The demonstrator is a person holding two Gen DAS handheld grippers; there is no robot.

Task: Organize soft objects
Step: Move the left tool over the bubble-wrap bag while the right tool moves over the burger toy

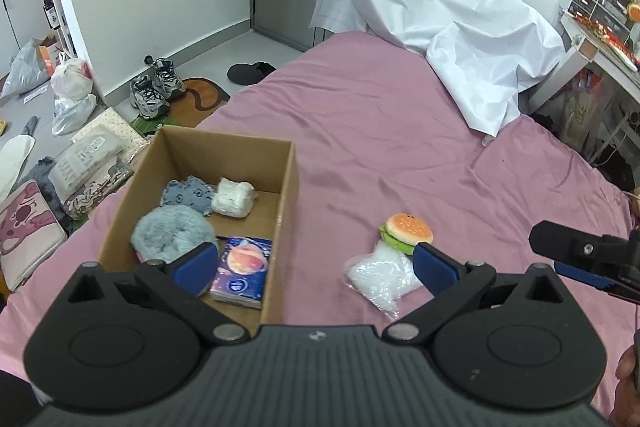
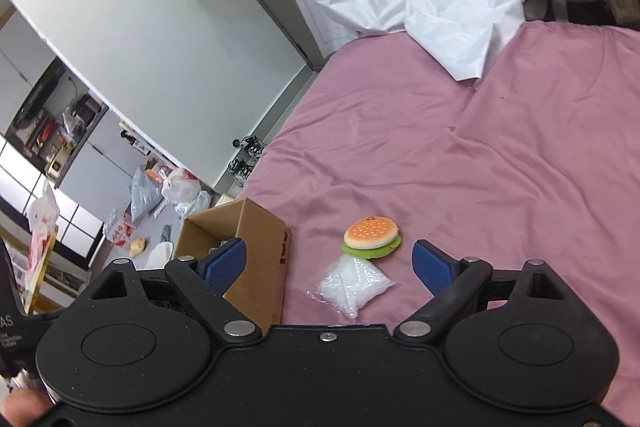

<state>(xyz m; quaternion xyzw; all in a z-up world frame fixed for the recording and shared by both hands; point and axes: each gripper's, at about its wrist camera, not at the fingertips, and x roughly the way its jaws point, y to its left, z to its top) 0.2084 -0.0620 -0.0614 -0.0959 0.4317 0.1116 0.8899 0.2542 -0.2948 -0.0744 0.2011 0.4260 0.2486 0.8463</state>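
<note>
- Pink bed serves as the work surface.
- Cardboard box collects sorted items: fluffy grey toy, tissue pack.
- Left claw and right claw: both spread apart, empty.
- Clear bag and burger toy lie touching beside the box, probably next for pickup.
</note>
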